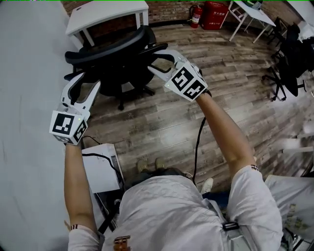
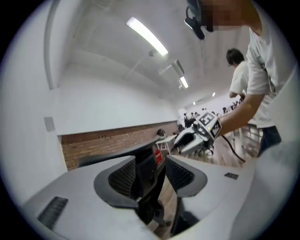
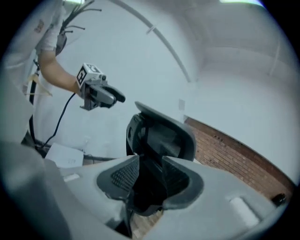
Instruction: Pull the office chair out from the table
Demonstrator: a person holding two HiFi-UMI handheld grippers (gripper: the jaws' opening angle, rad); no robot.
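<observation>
Black wheeled office chair (image 1: 113,54) should roll easily; right hand-held gripper (image 3: 149,179) clamps its stiff back rim, left hand-held gripper (image 2: 151,176) straddles it loosely

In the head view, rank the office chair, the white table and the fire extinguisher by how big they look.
1. office chair
2. white table
3. fire extinguisher
The table stands farther away, so it may really be larger.

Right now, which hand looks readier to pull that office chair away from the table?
Probably the right: the right gripper has the office chair's backrest pinched between its jaws, while the left gripper shows a gap beside it.
</observation>
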